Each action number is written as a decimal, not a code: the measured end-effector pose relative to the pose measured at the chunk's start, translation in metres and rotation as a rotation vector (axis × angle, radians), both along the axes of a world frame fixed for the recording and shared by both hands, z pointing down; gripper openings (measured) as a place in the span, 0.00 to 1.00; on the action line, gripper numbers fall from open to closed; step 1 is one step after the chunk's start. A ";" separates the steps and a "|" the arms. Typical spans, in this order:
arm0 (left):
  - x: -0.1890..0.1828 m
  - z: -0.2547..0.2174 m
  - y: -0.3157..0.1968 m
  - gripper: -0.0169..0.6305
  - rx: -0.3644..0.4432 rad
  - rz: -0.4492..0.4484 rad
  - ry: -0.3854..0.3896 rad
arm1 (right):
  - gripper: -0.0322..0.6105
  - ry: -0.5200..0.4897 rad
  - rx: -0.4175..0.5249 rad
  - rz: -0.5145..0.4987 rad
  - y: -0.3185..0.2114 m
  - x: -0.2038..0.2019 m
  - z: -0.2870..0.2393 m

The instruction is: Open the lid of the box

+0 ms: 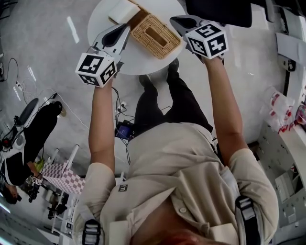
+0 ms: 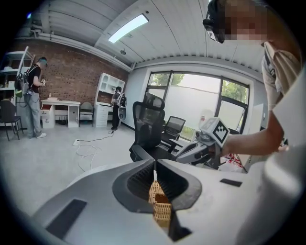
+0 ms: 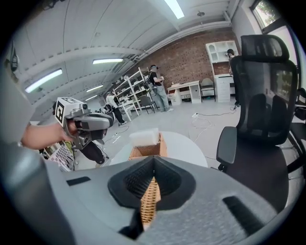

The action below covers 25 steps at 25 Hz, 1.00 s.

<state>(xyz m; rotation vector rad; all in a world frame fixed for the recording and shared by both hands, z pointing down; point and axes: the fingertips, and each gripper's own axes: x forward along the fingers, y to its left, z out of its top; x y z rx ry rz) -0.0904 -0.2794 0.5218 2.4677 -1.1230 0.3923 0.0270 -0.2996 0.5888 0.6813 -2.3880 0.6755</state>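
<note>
A woven wicker box point(image 1: 155, 36) with a dark slot in its top lies on the round white table point(image 1: 103, 19). A white block point(image 1: 123, 10) rests at its far left end. My left gripper point(image 1: 126, 27) hangs at the box's left side and is shut with nothing in it. My right gripper point(image 1: 173, 20) hovers off the box's right end, also shut and empty. In the left gripper view the box point(image 2: 160, 203) shows below the closed jaws of the left gripper point(image 2: 155, 165). The right gripper view shows the box point(image 3: 149, 150) and the white block point(image 3: 146, 137) just beyond the right gripper point(image 3: 154, 160).
A black office chair point(image 3: 263, 105) stands close behind the table, also seen in the head view point(image 1: 220, 12). Cables point(image 1: 119, 107) trail on the floor under me. A person point(image 1: 28, 139) and a checkered board point(image 1: 64, 177) are at the left. White shelving point(image 1: 291, 143) lines the right.
</note>
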 end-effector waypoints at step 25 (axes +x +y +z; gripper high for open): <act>-0.005 0.094 0.014 0.05 -0.134 -0.011 0.009 | 0.24 -0.016 -0.227 -0.041 0.027 -0.018 0.100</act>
